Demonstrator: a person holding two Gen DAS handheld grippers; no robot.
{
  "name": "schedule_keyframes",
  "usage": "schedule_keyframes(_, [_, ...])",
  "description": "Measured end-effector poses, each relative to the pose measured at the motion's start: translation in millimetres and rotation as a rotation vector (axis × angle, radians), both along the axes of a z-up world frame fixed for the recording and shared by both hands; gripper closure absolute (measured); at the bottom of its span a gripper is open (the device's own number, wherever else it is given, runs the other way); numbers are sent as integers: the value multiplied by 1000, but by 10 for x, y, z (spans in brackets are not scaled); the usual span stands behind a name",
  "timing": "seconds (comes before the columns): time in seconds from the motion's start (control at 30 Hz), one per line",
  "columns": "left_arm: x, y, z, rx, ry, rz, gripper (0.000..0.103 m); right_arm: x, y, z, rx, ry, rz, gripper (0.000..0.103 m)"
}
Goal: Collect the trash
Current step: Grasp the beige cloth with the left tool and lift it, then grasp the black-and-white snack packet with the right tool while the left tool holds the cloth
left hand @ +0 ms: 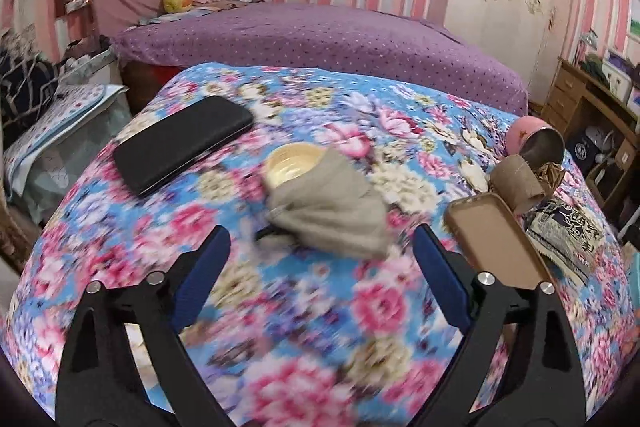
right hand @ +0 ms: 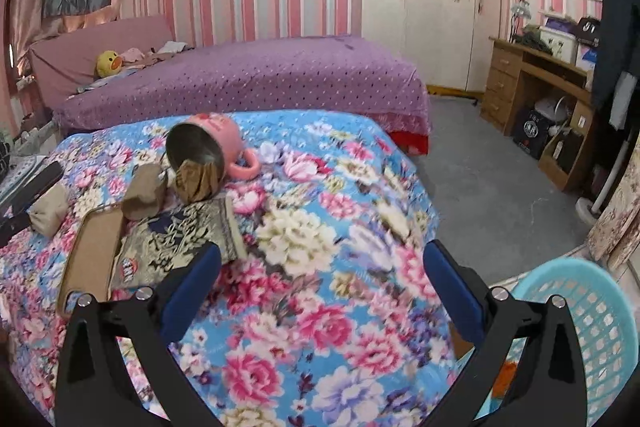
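On the floral cloth (left hand: 304,307) lie a grey crumpled rag (left hand: 332,211) over a yellow bowl (left hand: 292,163), a cardboard tube (left hand: 516,183), crumpled brown paper (left hand: 550,175) and a printed wrapper (left hand: 564,235). My left gripper (left hand: 320,247) is open, just short of the rag. In the right wrist view the tube (right hand: 144,191), brown paper (right hand: 198,179) and wrapper (right hand: 180,239) lie left of my right gripper (right hand: 320,263), which is open and empty above the cloth. A light blue trash basket (right hand: 580,327) stands at lower right.
A black phone (left hand: 184,143) and a tan phone case (left hand: 496,239) lie on the cloth. A pink mug (right hand: 212,147) lies on its side by the brown paper. A purple bed (right hand: 248,75) is behind. A wooden desk (right hand: 532,83) stands at right.
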State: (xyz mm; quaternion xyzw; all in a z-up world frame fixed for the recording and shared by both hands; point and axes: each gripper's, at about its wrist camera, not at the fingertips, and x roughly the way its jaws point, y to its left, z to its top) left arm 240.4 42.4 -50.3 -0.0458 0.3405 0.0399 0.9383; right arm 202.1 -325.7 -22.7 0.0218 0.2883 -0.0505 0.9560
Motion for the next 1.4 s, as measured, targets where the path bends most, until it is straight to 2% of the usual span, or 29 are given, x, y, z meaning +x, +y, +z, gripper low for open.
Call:
schedule_keyframes(0.1, [217, -96, -55, 24, 31, 5, 22, 66, 3, -23, -1, 38, 7, 4])
schedule_keyframes(0.2, [339, -100, -187, 31, 105, 17, 33, 85, 14, -56, -39, 70, -7, 4])
schedule_keyframes(0.27, [334, -68, -184, 18, 104, 25, 40, 82, -6, -59, -32, 72, 2, 4])
schedule_keyframes(0.33, [314, -54, -186, 10, 102, 17, 51, 59, -19, -49, -27, 63, 4, 4])
schedule_keyframes(0.4, [253, -36, -171, -13, 96, -6, 75, 35, -7, -29, -22, 56, 13, 4])
schedule_keyframes(0.43, [226, -29, -164, -19, 90, -13, 83, 21, 11, -18, -17, 49, 23, 4])
schedule_keyframes(0.57, [34, -57, -73, 11, 57, -32, 93, 9, 126, -8, -19, 45, 46, 4])
schedule_keyframes(0.83, [-458, 99, 226, 3, 0, 12, 94, 10, 599, 28, -38, 39, 152, 5])
schedule_keyframes(0.9, [-542, 101, 211, -8, 3, 15, 94, 17, 782, 5, -58, 51, 191, 5])
schedule_keyframes(1.0, [-520, 35, 149, 52, 10, 10, 94, 68, 957, -43, -123, 67, 187, 5])
schedule_keyframes(1.17, [-402, 48, 23, 40, 47, -8, 94, 301, 824, -101, -95, 88, 135, 5])
schedule_keyframes(1.2, [-382, 58, 11, 34, 53, -7, 94, 347, 782, -133, -76, 102, 130, 8])
schedule_keyframes(1.3, [-344, 73, 25, 19, 57, -11, 94, 482, 718, -247, -23, 156, 155, 31])
schedule_keyframes(1.37, [-340, 67, 48, 19, 49, -15, 94, 533, 747, -279, -23, 165, 184, 43])
schedule_keyframes(1.4, [-343, 69, 63, 16, 44, -17, 94, 542, 782, -277, -44, 160, 194, 54])
